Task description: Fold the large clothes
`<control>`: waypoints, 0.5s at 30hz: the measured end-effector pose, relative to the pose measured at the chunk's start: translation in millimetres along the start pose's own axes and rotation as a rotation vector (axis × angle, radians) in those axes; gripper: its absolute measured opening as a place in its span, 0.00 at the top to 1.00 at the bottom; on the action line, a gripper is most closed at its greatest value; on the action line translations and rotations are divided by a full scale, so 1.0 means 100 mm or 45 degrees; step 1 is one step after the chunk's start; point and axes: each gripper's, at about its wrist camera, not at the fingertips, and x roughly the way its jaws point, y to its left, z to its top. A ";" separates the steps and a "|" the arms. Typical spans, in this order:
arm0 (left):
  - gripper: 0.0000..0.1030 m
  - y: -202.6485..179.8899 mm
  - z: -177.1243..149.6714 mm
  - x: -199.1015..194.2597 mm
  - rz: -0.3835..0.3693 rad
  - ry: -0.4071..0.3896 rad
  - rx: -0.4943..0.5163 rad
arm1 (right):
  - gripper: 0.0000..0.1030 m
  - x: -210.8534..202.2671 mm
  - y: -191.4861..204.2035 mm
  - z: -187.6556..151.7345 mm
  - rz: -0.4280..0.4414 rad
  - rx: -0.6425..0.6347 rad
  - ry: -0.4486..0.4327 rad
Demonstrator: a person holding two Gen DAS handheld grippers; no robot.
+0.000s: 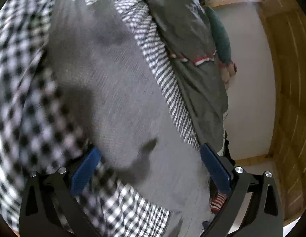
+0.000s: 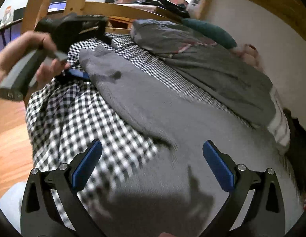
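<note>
A large grey knit garment (image 1: 113, 90) lies spread on a black-and-white checked bedsheet (image 1: 20, 102). In the right wrist view the garment (image 2: 172, 130) runs from the near right toward the far left over the sheet (image 2: 77, 122). My left gripper (image 1: 151, 169) is open, its blue pads wide apart just above the grey fabric. My right gripper (image 2: 153, 165) is open above the garment's near part. The left gripper also shows in the right wrist view (image 2: 77, 75), held in a hand at the garment's far end, its blue tips close to the cloth.
A dark grey duvet (image 2: 212, 63) and a teal pillow (image 2: 208, 29) lie along the white wall (image 1: 247, 79). A wooden bed frame (image 2: 113, 7) stands at the far end. Wooden flooring (image 2: 8, 130) lies left of the bed.
</note>
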 end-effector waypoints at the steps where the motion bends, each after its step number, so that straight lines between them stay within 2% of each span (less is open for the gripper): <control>1: 0.04 0.02 0.11 0.03 -0.010 -0.006 -0.011 | 0.02 0.05 0.04 0.03 -0.001 -0.022 -0.011; 6: 0.04 0.17 0.61 0.13 -0.045 -0.008 -0.106 | 0.03 0.32 0.41 0.14 -0.048 -0.267 -0.078; 9: 0.04 0.23 0.73 -0.07 -0.085 -0.086 -0.113 | 0.03 0.36 0.62 0.17 -0.123 -0.404 -0.159; 11: 0.04 0.27 0.83 -0.12 -0.100 -0.129 -0.099 | 0.03 0.39 0.73 0.21 -0.166 -0.450 -0.219; 13: 0.04 0.34 0.90 -0.14 -0.077 -0.129 -0.086 | 0.03 0.43 0.81 0.27 -0.215 -0.480 -0.267; 15: 0.04 0.40 1.01 -0.12 -0.131 -0.140 -0.102 | 0.03 0.53 0.92 0.36 -0.220 -0.520 -0.268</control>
